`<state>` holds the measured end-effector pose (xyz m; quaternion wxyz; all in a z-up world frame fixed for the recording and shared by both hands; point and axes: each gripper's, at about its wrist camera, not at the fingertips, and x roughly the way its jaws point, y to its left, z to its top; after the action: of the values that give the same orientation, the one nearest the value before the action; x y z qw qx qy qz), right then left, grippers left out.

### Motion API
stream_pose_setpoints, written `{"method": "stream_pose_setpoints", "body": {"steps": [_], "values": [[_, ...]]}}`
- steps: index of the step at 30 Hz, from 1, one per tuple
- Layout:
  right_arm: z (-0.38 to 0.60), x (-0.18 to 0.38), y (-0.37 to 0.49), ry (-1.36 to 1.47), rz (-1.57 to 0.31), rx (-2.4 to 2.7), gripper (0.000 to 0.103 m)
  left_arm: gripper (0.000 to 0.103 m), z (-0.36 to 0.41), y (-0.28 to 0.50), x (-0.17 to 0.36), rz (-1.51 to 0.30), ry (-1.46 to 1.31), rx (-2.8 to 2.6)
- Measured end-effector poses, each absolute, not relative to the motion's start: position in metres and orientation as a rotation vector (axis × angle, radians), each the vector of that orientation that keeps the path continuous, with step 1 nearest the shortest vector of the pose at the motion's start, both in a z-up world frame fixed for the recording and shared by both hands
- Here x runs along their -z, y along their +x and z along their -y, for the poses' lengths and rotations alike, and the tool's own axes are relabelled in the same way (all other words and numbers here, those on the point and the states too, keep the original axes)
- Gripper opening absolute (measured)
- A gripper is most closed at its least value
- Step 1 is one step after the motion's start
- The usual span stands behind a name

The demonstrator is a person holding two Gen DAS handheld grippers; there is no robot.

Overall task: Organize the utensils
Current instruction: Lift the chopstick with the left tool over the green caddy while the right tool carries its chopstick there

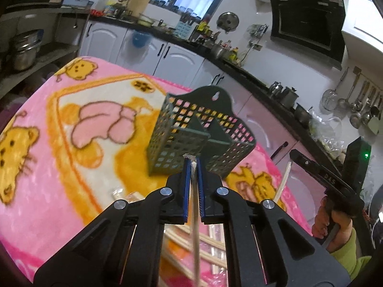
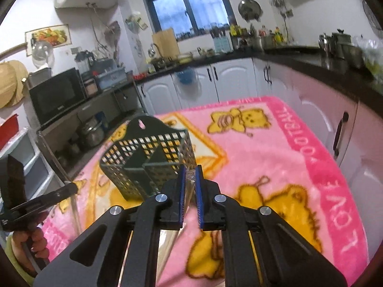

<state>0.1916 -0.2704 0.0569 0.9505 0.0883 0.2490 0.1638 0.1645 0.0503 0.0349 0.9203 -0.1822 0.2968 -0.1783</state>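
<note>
Left tool (image 1: pixel 193 167) is clenched on a thin wrapped utensil (image 1: pixel 193 167), prob. a chopstick pair in clear plastic; tip pokes just past the blue pads (image 1: pixel 187 186), shaft trails back under the tool toward 6 o'clock. Green slotted holder (image 1: pixel 189 129) stands upright just past the tip, at 12 o'clock, on the pink cartoon blanket (image 1: pixel 47 191) covering the bench. More wrapped chopsticks (image 1: pixel 208 244) lie on the blanket below the tool.

Right tool (image 2: pixel 189 174) is closed down w/ a narrow gap, pads (image 2: pixel 182 191) gripping a clear-wrapped item (image 2: pixel 190 179); can't tell exactly what's inside. Same holder (image 2: pixel 148 157) sits at approx 11 o'clock of it, near but not touching. From this side, left tool (image 2: pixel 59 191) shows at 9 o'clock w/ its utensil (image 2: pixel 74 205) hanging down.
</note>
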Motion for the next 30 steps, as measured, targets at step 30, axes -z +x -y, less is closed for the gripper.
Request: {"method": "stream_pose_setpoints", "body": {"steps": [30], "values": [[0.271, -0.147, 0.162, 0.128, -0.29, -0.422, 0.007, 0.003, -0.012, 0.168, -0.144, -0.384, -0.286, 0.47]]}}
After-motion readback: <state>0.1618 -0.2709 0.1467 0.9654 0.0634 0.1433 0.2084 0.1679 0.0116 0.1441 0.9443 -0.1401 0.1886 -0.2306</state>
